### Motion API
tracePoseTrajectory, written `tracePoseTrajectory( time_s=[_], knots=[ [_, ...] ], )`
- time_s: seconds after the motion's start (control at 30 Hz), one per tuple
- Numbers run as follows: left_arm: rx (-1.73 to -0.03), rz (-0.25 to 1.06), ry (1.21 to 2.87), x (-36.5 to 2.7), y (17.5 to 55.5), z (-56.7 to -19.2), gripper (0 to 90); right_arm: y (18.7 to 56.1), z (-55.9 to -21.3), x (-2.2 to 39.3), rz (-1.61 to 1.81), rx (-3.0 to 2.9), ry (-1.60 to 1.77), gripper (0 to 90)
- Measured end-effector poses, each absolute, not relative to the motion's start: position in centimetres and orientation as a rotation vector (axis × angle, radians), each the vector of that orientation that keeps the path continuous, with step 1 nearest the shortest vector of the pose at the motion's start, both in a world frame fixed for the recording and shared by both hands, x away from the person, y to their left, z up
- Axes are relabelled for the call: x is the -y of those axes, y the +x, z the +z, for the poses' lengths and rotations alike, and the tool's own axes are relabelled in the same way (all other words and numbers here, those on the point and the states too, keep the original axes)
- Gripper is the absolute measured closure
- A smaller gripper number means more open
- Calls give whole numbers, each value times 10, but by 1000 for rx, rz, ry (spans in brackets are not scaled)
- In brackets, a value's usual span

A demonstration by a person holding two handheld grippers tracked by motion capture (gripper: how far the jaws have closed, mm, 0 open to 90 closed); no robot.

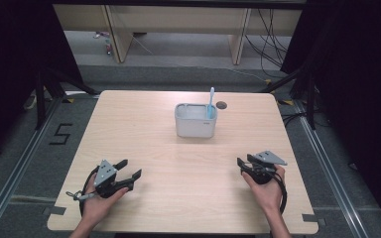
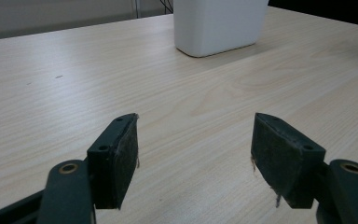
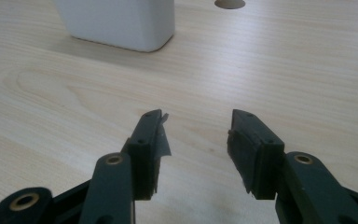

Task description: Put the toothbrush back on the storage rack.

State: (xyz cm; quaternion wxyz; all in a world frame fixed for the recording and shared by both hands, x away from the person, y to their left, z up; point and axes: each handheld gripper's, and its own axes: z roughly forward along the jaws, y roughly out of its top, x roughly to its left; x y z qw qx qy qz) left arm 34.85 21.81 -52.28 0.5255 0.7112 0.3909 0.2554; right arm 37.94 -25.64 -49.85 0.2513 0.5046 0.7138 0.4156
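The blue toothbrush [image 1: 211,104] stands in the white holder [image 1: 195,121] mid-tabletop [image 1: 144,129], well apart from both grippers. Right gripper [image 1: 244,163], fingers apart and empty like the left gripper's [image 1: 130,168], should probably approach from above, pinching the handle.

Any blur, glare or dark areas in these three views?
High view: even light on the table, black curtains at both sides, slightly soft. Left gripper view: soft shadow beside the white container, jaws a little blurred. Right gripper view: mild sheen on the wood, container sharp.
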Motion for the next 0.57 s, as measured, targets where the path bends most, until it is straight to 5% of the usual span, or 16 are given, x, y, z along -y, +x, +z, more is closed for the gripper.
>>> tracePoseTrajectory(
  time_s=[0.57],
  knots=[
    [-943, 607, 1707, -218, 349, -522, 318, 368, -508, 264, 1172, -1871, 1360, 552]
  ],
)
